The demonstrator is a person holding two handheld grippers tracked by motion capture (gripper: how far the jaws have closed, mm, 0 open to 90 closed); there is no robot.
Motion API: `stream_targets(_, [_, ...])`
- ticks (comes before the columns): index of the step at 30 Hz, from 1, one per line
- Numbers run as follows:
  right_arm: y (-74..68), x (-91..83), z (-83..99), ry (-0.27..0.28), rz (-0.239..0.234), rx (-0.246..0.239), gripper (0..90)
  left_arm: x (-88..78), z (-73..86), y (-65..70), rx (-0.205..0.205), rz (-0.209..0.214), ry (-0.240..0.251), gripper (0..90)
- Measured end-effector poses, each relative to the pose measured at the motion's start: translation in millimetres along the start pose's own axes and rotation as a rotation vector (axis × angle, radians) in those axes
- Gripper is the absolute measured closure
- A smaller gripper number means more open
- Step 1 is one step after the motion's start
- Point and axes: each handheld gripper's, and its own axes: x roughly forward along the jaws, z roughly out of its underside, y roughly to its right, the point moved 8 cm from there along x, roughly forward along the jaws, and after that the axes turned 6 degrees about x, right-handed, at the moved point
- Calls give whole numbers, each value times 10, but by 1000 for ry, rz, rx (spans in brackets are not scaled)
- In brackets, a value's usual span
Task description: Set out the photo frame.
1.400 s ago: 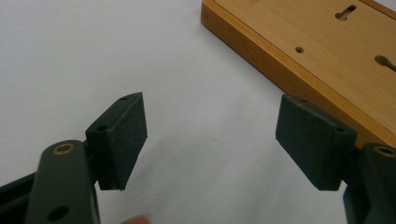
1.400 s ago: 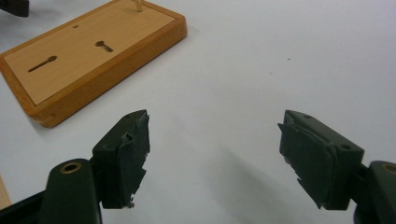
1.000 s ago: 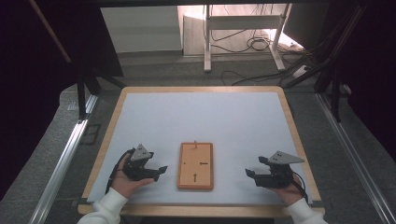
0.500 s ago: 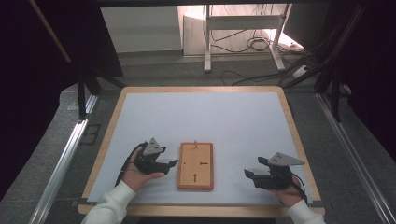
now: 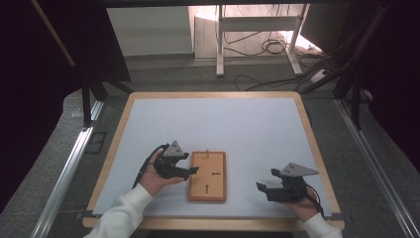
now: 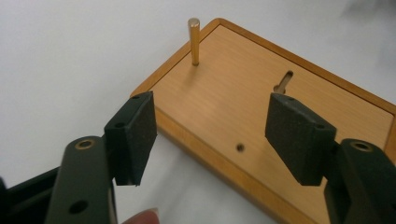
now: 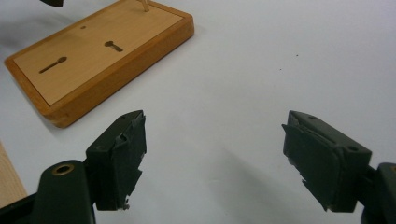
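Left hand-held gripper (image 5: pixel 190 171) sits at near left, held from behind by the left hand (image 5: pixel 156 176), white sleeve (image 5: pixel 121 215) coming in from the near edge. It points right, roughly level. Its jaws have just been closing but stand apart, pads (image 6: pixel 137 133) not pressing anything. Right hand-held gripper (image 5: pixel 261 187) sits at near right in the right hand (image 5: pixel 302 206), pointing left, jaws wide apart with nothing between them.
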Motion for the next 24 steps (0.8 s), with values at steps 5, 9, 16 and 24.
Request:
stream_targets(5, [11,26,2,-4,-3,5,216,138,-82,4,9,19,-7,349])
stream_targets(9, [15,20,14,-4,6,6,217,219,-167,-29,25,16,-4,352])
stream_targets(16, [-8,-1,14,2,5,0,220,390,-307,-133,23,26,1,383])
stream_targets(24, [9,-7,26,0,10,-4,220,548,-350,-162,28,40,-5,473])
